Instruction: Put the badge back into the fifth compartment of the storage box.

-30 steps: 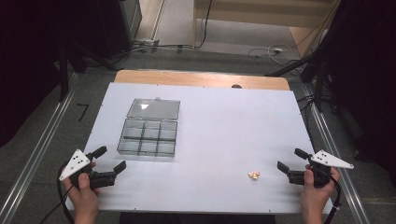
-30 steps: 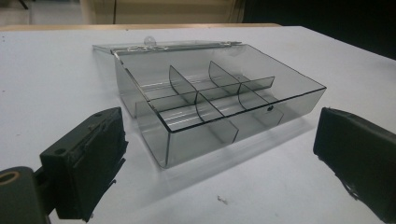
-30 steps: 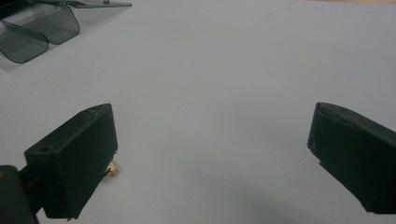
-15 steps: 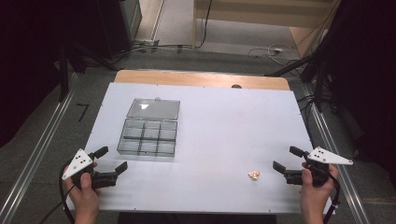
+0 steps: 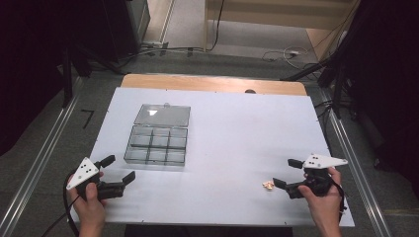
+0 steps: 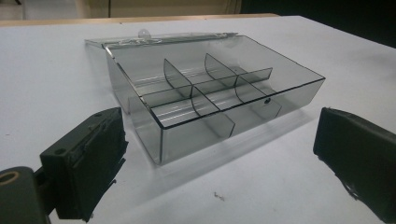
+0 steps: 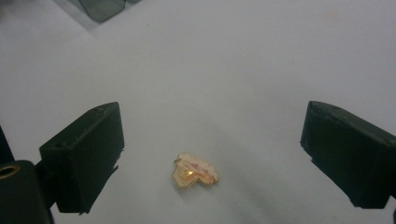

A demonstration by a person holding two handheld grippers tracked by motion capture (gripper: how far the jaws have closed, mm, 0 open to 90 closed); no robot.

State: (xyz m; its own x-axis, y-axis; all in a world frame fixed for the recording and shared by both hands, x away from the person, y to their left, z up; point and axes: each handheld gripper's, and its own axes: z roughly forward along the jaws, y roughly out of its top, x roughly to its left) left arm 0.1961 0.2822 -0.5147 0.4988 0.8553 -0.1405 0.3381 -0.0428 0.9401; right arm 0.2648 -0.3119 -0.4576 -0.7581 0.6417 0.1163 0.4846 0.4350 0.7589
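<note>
My right gripper has crept toward the small gold piece, which now lies between its wide fingers on the worktop, while my left gripper gapes empty, far off.

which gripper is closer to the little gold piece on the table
Right. The right gripper is open just beside the gold piece, which lies ahead between its jaws in the right gripper view. The left gripper is far across the table, near the clear box.

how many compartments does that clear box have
6, in two rows of three inside the clear box: three beside the open lid, three on the side toward the left gripper.
</note>
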